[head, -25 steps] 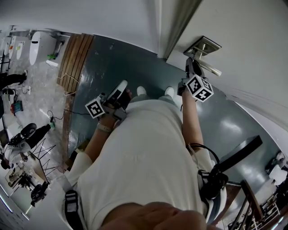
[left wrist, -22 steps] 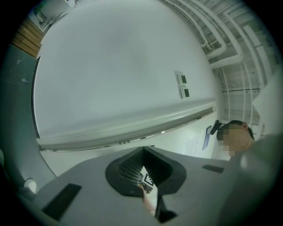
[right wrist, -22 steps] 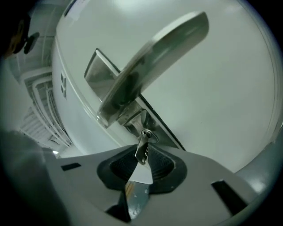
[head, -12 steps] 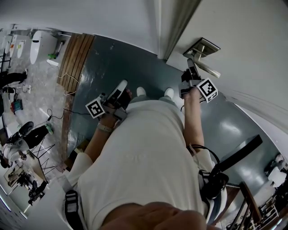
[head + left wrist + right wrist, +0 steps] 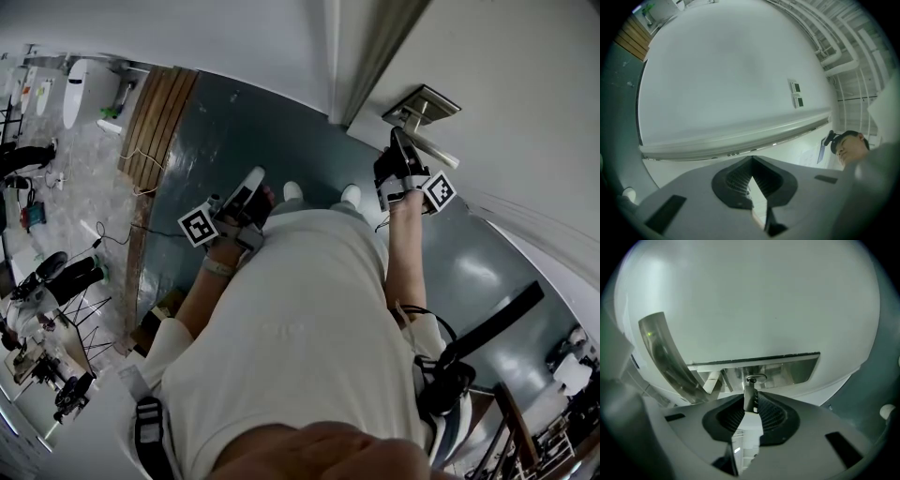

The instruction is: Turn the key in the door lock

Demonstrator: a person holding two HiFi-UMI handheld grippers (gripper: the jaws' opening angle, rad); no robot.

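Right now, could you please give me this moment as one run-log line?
right gripper: shut on key | key: seated in lock plate | left gripper: shut, empty

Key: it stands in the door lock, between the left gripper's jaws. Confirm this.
Wrong gripper: the right gripper view shows the key in the door lock between the jaws of the right gripper, which have just opened slightly. The left gripper is shut, empty.

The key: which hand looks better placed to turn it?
Right: the right gripper holds the key in the lock, jaws just opening slightly; the left gripper hangs away from the door.
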